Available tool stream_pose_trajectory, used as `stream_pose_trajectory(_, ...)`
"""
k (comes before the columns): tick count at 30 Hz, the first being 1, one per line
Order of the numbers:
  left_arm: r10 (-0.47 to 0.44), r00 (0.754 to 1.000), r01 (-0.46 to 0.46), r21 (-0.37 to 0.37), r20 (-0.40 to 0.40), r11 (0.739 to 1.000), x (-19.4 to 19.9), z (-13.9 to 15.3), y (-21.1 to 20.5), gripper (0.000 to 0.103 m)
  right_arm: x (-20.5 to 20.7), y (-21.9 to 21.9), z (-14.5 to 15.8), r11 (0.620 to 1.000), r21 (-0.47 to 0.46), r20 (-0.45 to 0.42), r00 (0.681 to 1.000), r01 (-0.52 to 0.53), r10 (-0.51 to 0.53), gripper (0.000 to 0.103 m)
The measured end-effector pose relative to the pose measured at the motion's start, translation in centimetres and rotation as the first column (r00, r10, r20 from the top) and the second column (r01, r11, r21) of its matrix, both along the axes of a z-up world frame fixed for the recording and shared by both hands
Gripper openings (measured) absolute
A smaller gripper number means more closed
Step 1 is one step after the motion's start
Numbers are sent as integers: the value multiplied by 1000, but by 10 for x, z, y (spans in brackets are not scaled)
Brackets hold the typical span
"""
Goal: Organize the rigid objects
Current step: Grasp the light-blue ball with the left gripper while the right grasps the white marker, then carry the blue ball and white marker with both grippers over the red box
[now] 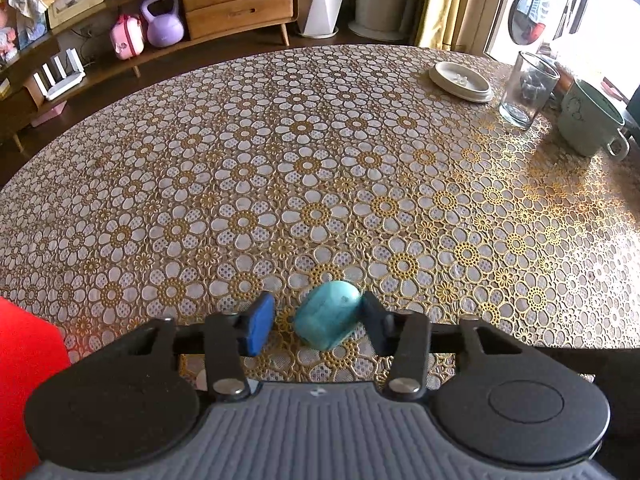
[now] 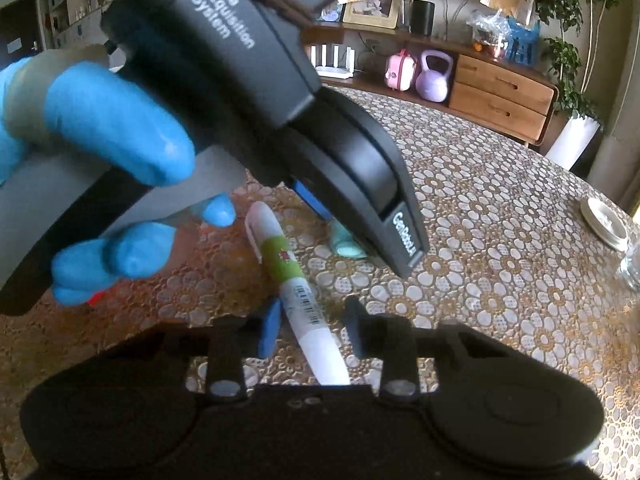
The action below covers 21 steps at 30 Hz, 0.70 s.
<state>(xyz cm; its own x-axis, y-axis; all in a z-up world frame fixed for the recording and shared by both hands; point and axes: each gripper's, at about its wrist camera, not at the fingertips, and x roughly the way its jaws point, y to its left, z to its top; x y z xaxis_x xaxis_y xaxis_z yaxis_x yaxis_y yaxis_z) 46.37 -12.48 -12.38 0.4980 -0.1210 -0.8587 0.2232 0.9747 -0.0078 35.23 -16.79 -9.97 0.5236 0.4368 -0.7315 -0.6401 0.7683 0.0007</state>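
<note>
A small turquoise block (image 1: 328, 314) lies on the flowered tablecloth between the fingers of my left gripper (image 1: 318, 318). The jaws stand open around it: the right finger touches it, the left blue pad (image 1: 260, 324) stands apart. In the right wrist view the same block (image 2: 346, 242) shows partly hidden under the left gripper body (image 2: 352, 168), held by a blue-gloved hand (image 2: 116, 128). A white pen with a green label (image 2: 292, 280) lies on the cloth between the open fingers of my right gripper (image 2: 314, 330), not clamped.
At the far right stand a white lid-like dish (image 1: 460, 80), an empty glass (image 1: 526, 90) and a pale green mug (image 1: 592, 122). A red object (image 1: 28, 360) sits at the left edge. A wooden sideboard (image 1: 236, 4) stands beyond the table.
</note>
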Motion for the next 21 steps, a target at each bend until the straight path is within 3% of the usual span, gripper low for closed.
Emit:
stream_pose_trajectory(2, 3, 1000, -3, 9, -1, 1000, 1, 0, -1, 35, -2, 1, 0, 1000, -3, 1, 1000, 7, -7, 24)
stream_pose_trajectory(6, 13, 1000, -13, 4, -2, 1000, 0, 3, 1, 35, -5, 1, 0, 999, 0, 3, 999, 41, -41, 17)
stream_pose_trajectory(21, 47, 997, -44, -37, 59, 998, -40, 54, 18, 35, -50, -13, 28, 987, 61, -37, 988, 150, -148, 16)
